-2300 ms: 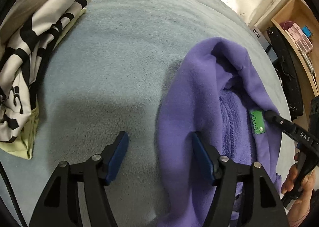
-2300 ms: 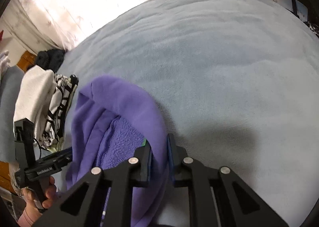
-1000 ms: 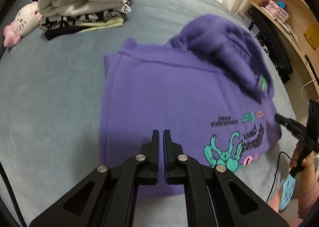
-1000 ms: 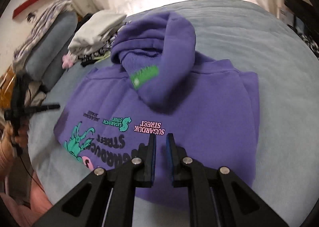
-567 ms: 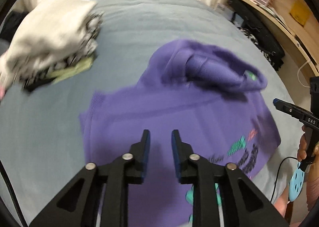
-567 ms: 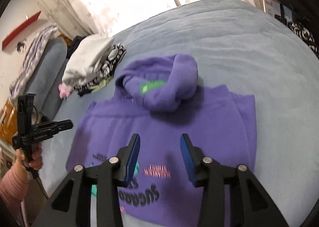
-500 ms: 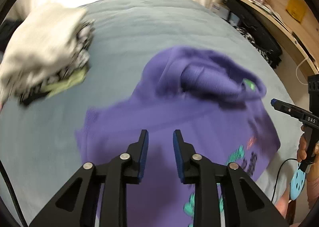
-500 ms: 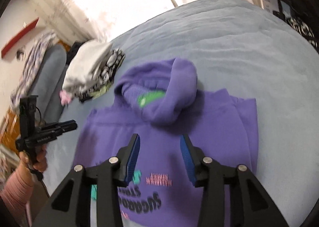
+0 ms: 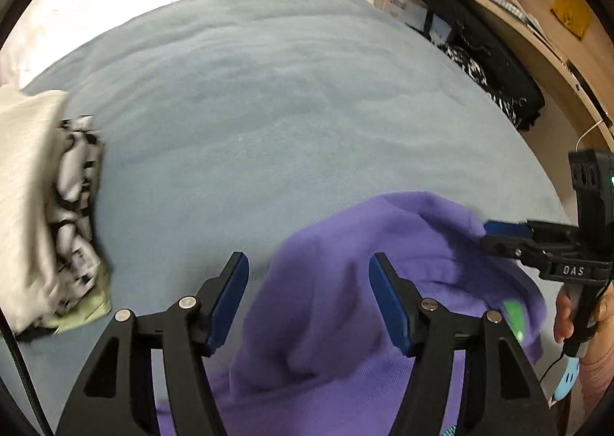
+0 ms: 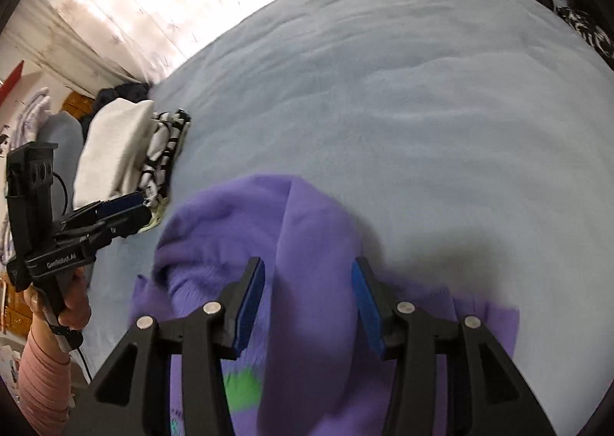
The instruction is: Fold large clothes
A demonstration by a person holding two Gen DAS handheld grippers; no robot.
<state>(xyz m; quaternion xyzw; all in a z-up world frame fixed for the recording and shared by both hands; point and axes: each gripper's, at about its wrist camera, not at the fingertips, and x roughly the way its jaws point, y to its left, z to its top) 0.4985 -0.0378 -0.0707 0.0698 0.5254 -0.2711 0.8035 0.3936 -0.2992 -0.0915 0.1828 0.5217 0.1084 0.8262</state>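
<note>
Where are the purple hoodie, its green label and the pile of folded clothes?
purple hoodie (image 9: 326, 305): left wrist view, on the hood.
green label (image 10: 241, 390): right wrist view, its middle.
pile of folded clothes (image 10: 111, 152): right wrist view, white top garment.

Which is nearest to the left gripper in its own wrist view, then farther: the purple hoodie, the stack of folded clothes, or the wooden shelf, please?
1. Purple hoodie: right under the left gripper.
2. Stack of folded clothes: off to the left on the bed.
3. Wooden shelf: far upper right, beyond the bed.

Purple hoodie (image 10: 307, 244) on blue bed (image 10: 422, 91)
</note>
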